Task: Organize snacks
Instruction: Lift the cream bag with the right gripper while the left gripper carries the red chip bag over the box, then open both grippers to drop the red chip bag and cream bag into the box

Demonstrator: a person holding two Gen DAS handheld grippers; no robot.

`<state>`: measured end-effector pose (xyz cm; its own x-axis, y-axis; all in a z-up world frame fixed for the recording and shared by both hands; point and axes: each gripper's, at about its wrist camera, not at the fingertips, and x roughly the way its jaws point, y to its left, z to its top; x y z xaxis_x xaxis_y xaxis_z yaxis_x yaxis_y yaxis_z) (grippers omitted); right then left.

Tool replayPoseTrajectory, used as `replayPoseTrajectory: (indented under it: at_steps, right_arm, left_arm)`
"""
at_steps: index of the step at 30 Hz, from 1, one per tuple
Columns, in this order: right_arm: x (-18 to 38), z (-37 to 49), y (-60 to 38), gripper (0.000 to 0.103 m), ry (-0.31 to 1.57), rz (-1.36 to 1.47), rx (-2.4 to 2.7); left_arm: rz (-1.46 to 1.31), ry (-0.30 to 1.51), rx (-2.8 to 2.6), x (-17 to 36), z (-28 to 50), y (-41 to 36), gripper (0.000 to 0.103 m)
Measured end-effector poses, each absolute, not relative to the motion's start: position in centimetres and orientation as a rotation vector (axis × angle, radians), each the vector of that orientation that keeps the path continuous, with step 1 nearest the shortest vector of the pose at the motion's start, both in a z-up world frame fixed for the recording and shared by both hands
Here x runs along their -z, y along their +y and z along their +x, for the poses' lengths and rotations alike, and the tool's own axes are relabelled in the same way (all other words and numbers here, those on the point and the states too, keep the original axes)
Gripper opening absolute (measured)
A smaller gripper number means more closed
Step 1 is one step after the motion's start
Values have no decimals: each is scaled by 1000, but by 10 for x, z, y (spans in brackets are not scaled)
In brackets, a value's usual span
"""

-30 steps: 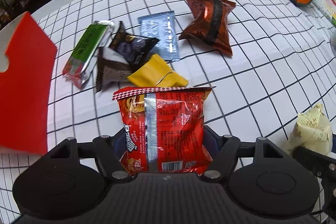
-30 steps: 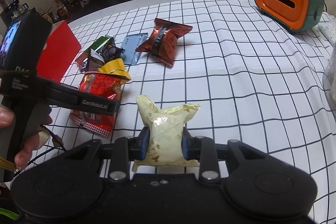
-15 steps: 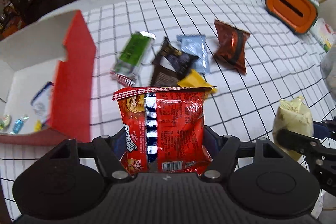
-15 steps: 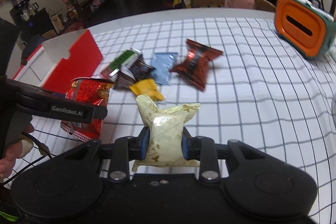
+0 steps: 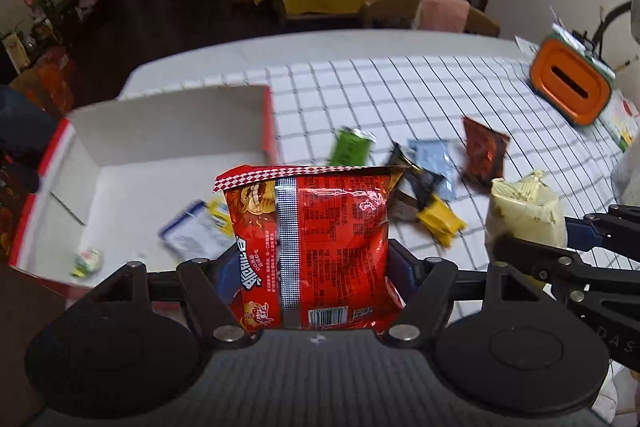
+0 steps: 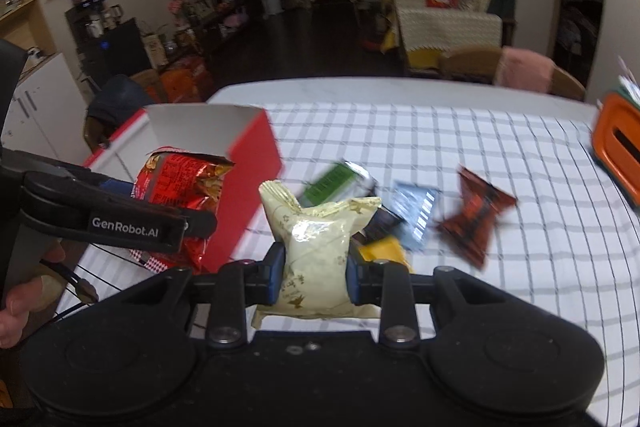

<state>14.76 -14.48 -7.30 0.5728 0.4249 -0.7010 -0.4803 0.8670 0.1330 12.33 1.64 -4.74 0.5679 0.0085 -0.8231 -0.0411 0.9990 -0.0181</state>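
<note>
Nearest you, your left gripper (image 5: 308, 269) pinches a red snack bag (image 5: 310, 247) upright between its blue pads, gripped at both side edges; the bag hangs in front of the red box (image 5: 80, 131). Your right gripper (image 6: 314, 277) clamps a pale cream snack pouch (image 6: 316, 255) at its waist, its jaws drawn close; that pouch sits to the right of the red box, clear of the checked tablecloth (image 5: 400, 99). The red box stands open with a white inside; a blue-and-white packet (image 5: 192, 231) and a small green-and-white sweet (image 5: 88, 261) lie on its floor. Right of the box, loose on the cloth: a yellow packet (image 5: 440, 223), a dark packet (image 5: 420, 183), a green bar (image 5: 350, 147), a pale blue sachet (image 5: 434, 159), and a brown-red pouch (image 5: 482, 155); motion blurs them. Farthest right of the box, an orange tissue holder (image 5: 570, 93) sits by the table's edge.
</note>
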Motion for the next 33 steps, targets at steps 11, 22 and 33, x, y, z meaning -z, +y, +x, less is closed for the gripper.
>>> replayPoseTrajectory:
  at_steps: [11,22,33]
  right_arm:
    - [53,166,-42,29,770,-164,-640]
    - [67,206,38,29,845,-215,-661]
    - [122,236,96,29,984,-262,-636]
  left_arm:
    - [-33,924,-82,25,128,98,72]
    - [-12,975,-174,38,152,183,72]
    - [14,1091,-207,74,178,229,72]
